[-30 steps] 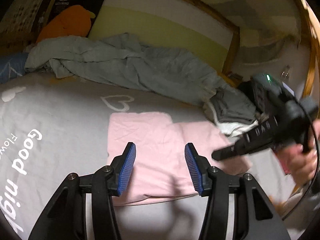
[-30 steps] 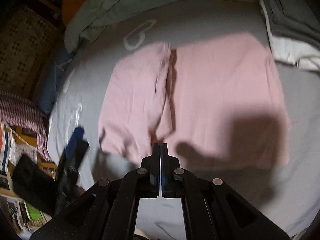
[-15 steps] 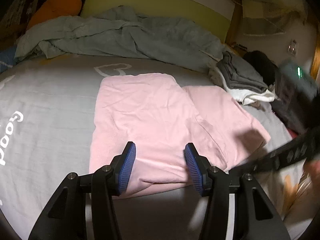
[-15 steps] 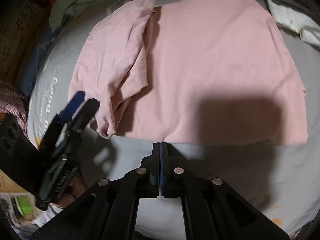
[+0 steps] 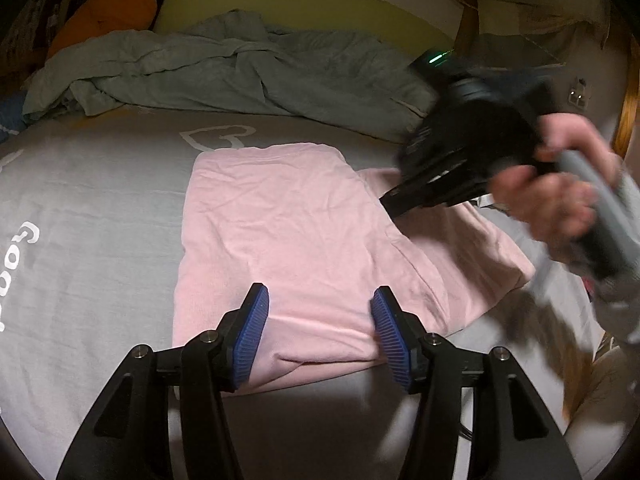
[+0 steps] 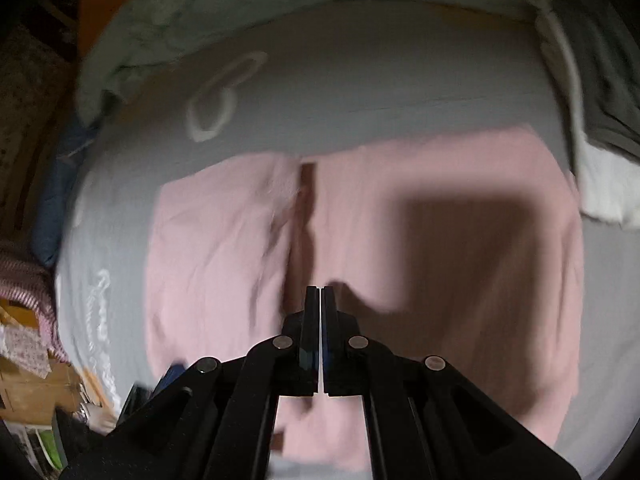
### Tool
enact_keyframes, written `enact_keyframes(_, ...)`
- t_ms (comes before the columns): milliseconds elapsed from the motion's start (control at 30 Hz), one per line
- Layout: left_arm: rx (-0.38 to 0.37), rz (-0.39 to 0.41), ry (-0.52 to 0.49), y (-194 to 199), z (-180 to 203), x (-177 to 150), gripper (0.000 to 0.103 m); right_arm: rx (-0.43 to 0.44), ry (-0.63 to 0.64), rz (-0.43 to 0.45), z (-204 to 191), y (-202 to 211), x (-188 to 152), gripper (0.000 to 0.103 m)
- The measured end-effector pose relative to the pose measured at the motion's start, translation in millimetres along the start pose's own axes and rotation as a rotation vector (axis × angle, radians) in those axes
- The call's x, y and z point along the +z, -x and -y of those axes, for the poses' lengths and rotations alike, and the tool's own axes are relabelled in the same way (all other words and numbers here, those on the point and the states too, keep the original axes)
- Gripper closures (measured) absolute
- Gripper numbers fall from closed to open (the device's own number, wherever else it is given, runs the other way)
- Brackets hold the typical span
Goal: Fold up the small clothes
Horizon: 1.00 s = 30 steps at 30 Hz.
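pink garment (image 5: 288,240) looks light, limp; pinch near hem edge; left gripper (image 5: 318,334) spread wide, empty; right gripper (image 6: 321,308) closed on nothing

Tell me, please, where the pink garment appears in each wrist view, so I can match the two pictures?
Left wrist: pink garment fills the centre, beyond the open left gripper.
Right wrist: it spans the middle and lower frame, beneath the shut right gripper.
Shared landmark: the white heart outline printed on the sheet.

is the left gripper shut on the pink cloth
No, the left gripper stands open, its blue pads apart above the pink cloth.
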<state>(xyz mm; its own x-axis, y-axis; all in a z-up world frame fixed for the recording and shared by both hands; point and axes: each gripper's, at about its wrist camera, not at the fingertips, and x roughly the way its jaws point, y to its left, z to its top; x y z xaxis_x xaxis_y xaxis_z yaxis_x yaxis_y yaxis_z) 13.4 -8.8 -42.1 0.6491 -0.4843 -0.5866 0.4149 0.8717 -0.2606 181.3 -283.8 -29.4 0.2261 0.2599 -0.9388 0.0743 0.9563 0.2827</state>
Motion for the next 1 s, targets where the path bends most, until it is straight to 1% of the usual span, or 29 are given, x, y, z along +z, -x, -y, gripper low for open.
enact_keyframes(33, -0.001, 0.000, -0.001, 0, 0, 0, 0.049, -0.017, -0.008, -0.031, 1, -11, 9, 0.103)
enact_keyframes(100, 0.004, 0.000, -0.007, 0, 2, 0, 0.049, -0.026, -0.031, -0.042, 5, -21, 25, 0.103)
enact_keyframes(233, 0.011, -0.001, -0.020, -2, 5, 0, 0.047, -0.055, -0.052, 0.047, 4, -24, 65, 0.103)
enact_keyframes(267, 0.008, -0.001, -0.018, -1, 5, 0, 0.047, -0.049, -0.068, 0.068, 8, -28, 75, 0.103)
enact_keyframes(367, -0.002, -0.001, -0.007, -1, 3, 0, 0.047, 0.020, -0.139, 0.057, 20, -34, 88, 0.103)
enact_keyframes(433, 0.005, -0.002, -0.013, -1, 4, 0, 0.047, 0.042, -0.123, 0.057, 19, -26, 83, 0.103)
enact_keyframes(567, 0.011, -0.003, -0.022, -3, 6, 0, 0.046, 0.079, -0.040, 0.090, 5, 2, 58, 0.103)
enact_keyframes(633, 0.009, -0.003, -0.019, -3, 6, 1, 0.046, 0.054, -0.001, 0.077, -3, 10, 43, 0.103)
enact_keyframes(733, 0.012, -0.003, -0.020, -3, 7, 1, 0.046, 0.039, 0.015, 0.006, -11, 0, 22, 0.103)
enact_keyframes(800, 0.013, -0.003, -0.020, -3, 7, 1, 0.046, 0.047, -0.010, -0.042, -10, -10, 8, 0.103)
enact_keyframes(867, 0.013, -0.003, -0.020, -4, 8, 1, 0.046, 0.045, -0.014, -0.049, -10, -13, -6, 0.103)
enact_keyframes(933, 0.013, -0.003, -0.020, -4, 8, 0, 0.046, 0.022, 0.005, -0.039, -16, -10, -21, 0.103)
enact_keyframes(1000, 0.014, -0.003, -0.020, -4, 8, 0, 0.045, 0.012, 0.005, -0.050, -22, -7, -37, 0.103)
